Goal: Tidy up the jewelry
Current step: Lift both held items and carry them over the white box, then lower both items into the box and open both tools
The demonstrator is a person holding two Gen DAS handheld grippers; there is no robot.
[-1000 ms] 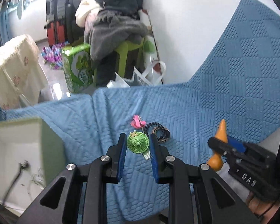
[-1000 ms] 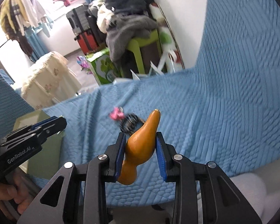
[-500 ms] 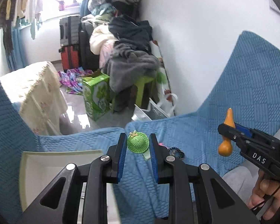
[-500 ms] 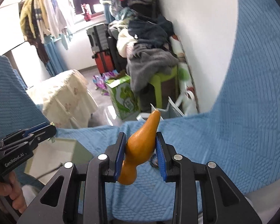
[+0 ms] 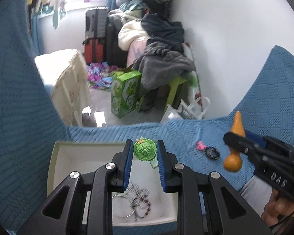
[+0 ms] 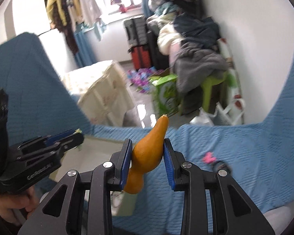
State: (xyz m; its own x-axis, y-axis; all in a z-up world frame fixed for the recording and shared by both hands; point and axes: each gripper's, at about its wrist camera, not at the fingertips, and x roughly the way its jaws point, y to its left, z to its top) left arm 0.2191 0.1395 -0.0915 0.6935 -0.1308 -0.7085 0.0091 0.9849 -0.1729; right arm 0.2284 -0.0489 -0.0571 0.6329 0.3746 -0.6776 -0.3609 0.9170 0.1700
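Fingers of left gripper squeeze green hat clip above white box. Right gripper squeezes orange gourd over blue blanket.

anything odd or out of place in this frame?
Two pieces lie loose on the blue quilted cover, outside the white tray: a pink bow clip and a dark hair tie. Nothing looks spilled or damaged.

Readable only: white letters "DAS" on the black body of the right gripper in the left wrist view, and a blurred white brand word, apparently "GenRobot.AI", on the left gripper body.
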